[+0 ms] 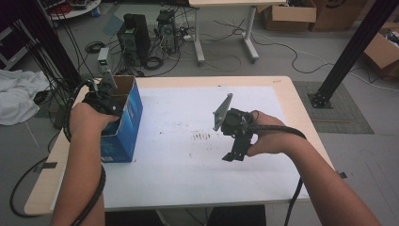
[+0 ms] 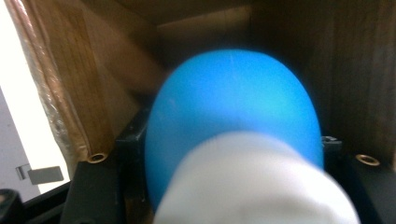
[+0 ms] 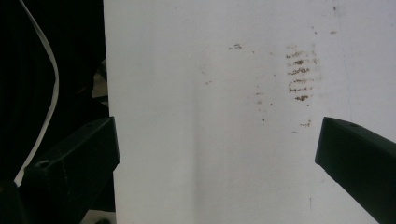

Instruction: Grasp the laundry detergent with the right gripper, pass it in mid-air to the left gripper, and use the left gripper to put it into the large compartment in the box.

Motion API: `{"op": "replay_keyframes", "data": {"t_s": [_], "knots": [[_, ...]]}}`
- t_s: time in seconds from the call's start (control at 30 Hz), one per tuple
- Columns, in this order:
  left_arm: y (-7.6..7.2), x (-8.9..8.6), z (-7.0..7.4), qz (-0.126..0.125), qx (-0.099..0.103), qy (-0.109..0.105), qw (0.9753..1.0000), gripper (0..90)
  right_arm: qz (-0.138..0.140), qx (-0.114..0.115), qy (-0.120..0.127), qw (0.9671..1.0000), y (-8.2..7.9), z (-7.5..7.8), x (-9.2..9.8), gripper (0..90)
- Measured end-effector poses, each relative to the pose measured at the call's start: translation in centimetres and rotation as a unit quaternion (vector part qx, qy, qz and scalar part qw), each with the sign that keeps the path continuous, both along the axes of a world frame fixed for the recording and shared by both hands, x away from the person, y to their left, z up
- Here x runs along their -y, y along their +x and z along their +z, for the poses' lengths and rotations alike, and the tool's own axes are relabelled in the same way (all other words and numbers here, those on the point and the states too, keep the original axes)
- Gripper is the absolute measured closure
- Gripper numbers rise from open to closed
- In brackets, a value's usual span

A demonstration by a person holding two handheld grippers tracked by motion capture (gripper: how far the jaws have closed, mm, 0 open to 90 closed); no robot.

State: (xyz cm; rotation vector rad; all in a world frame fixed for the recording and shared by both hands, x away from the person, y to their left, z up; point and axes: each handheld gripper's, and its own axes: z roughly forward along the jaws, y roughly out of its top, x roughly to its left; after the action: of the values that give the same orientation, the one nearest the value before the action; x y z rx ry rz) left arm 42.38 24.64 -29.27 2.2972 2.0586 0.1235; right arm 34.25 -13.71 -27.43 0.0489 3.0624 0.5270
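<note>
The left gripper (image 1: 104, 96) is sunk into the open top of the blue box (image 1: 123, 127) at the table's (image 1: 282, 89) left side. Its jaws are clamped on a blue ball-like object (image 2: 233, 116) with a blurred white part (image 2: 254, 182) nearest the camera, brown cardboard walls close on either side of the jaws. This looks like the placing step: the object is inside the box but not yet released. Next the jaws need to part, then lift straight up clear of the walls. The right gripper (image 1: 234, 151) hovers over the white sheet (image 3: 224, 140), jaws wide apart, holding nothing.
</note>
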Motion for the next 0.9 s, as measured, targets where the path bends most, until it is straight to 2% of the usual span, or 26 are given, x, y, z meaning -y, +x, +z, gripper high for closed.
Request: {"op": "replay_keyframes", "data": {"t_s": [0.2, 0.4, 0.7, 0.8, 0.9], "knots": [[0.0, 0.1, 0.1, 0.002, -0.001, 0.005, 1.0000, 31.7, 0.000, 0.001, -0.001, 1.0000, -0.1, 0.0, 0.0, 0.0], [0.1, 0.2, 0.5, 0.010, -0.005, 0.000, 0.9999, 28.4, 0.001, 0.000, 0.000, 1.0000, 0.0, 0.1, 0.0, 0.0], [-0.1, 0.2, 2.1, 0.013, 0.004, -0.002, 0.9999, 28.1, 0.002, -0.001, 0.002, 1.0000, 0.1, -0.1, 0.2, 0.0], [-0.2, 0.2, 2.8, 0.017, 0.006, 0.001, 0.9998, 24.7, 0.002, -0.001, 0.004, 1.0000, 0.1, -0.1, 0.2, 0.0], [-0.3, 0.4, 3.5, 0.013, 0.010, -0.004, 0.9999, 22.8, 0.005, 0.000, 0.006, 1.0000, 0.1, 0.0, 0.1, 0.0]]}}
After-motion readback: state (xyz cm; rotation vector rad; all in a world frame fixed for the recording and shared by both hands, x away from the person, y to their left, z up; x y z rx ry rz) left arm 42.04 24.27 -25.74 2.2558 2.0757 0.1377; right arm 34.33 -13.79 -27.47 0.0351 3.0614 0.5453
